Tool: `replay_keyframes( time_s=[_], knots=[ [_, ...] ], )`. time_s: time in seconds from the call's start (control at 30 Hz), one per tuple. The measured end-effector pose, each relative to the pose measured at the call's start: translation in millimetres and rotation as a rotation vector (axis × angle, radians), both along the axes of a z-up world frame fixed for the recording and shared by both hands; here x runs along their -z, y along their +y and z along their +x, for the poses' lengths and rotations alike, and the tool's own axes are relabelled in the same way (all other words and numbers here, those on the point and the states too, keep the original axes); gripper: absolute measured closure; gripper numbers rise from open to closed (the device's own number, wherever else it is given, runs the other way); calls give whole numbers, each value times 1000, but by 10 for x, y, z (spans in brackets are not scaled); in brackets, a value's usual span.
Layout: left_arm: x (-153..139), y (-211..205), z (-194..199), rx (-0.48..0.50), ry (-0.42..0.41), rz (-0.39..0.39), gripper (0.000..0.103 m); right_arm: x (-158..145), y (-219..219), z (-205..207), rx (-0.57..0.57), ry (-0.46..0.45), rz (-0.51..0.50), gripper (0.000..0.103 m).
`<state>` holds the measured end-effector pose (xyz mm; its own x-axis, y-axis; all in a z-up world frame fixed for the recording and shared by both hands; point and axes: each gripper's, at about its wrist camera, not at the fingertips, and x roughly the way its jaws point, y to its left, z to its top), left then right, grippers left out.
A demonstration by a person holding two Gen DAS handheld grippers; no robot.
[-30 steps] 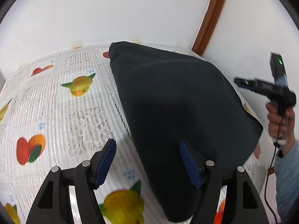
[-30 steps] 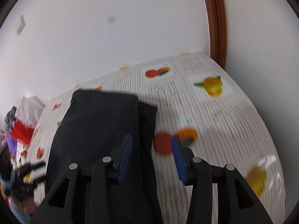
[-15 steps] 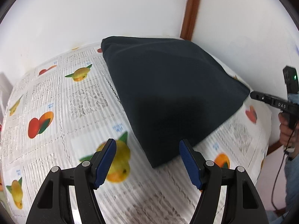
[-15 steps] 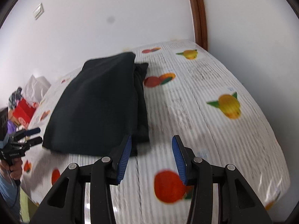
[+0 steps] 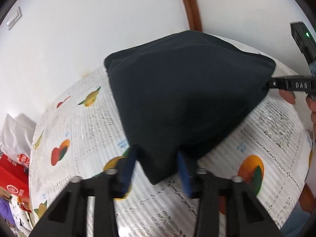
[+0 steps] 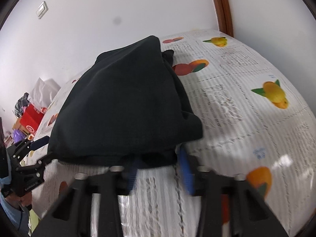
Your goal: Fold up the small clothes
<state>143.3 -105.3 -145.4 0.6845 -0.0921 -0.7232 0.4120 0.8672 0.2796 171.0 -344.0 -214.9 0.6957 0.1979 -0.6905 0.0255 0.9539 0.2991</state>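
A folded dark garment (image 5: 187, 88) (image 6: 122, 102) lies on a table under a fruit-print cloth (image 5: 94, 122) (image 6: 237, 98). My left gripper (image 5: 156, 169) has the garment's near corner between its blue pads (image 5: 128, 167). Its jaws are closing and still stand apart. My right gripper (image 6: 159, 169) sits at the garment's other near corner, and the hem lies between its blurred blue pads (image 6: 185, 169). Its jaws are closing too. Each gripper shows in the other's view, the right gripper (image 5: 270, 84) at the right edge and the left gripper (image 6: 44, 150) at the left edge.
The table stands in a corner, with white walls and a brown wooden frame (image 5: 189, 6) (image 6: 223, 6) behind it. Past its left end are a white bag (image 5: 13, 130) (image 6: 43, 90) and a red box (image 5: 11, 177) (image 6: 31, 118). A light-blue sleeve (image 6: 11, 207) holds the left gripper.
Both grippers have come to the garment's near corners. Both pairs of jaws have narrowed around the cloth. The left view has rolled, and the right gripper has sunk lower.
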Motion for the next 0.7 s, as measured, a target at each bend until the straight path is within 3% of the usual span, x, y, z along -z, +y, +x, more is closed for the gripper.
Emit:
replay_keyframes(
  time_s=[0.03, 0.1, 0.27, 0.33, 0.47, 0.53, 0.57, 0.6, 0.7],
  knots=[
    [-29, 57, 10, -5, 1, -27, 81, -17, -1, -23, 6, -21, -2, 93],
    [-73, 188, 16, -13, 24, -95, 86, -38, -32, -33, 1, -36, 5, 95],
    [-26, 411, 71, -47, 97, -200, 87, -47, -115, 33, 4, -41, -9, 97],
    [-15, 390, 57, -55, 96, -206, 86, -54, -79, 32, -7, -30, -34, 96],
    [14, 345, 14, -48, 90, -177, 81, -150, -126, -96, -6, -16, -110, 93],
    [46, 375, -34, -31, 110, -195, 74, -268, -219, -248, 20, -34, -146, 88],
    [74, 391, -45, -23, 125, -206, 64, -324, -261, -300, 32, -43, -156, 88],
    [96, 406, -62, -13, 129, -224, 58, -417, -316, -359, 44, -59, -153, 87],
    [125, 412, -78, -10, 110, -254, 55, -583, -332, -358, 31, -96, -121, 78]
  ],
)
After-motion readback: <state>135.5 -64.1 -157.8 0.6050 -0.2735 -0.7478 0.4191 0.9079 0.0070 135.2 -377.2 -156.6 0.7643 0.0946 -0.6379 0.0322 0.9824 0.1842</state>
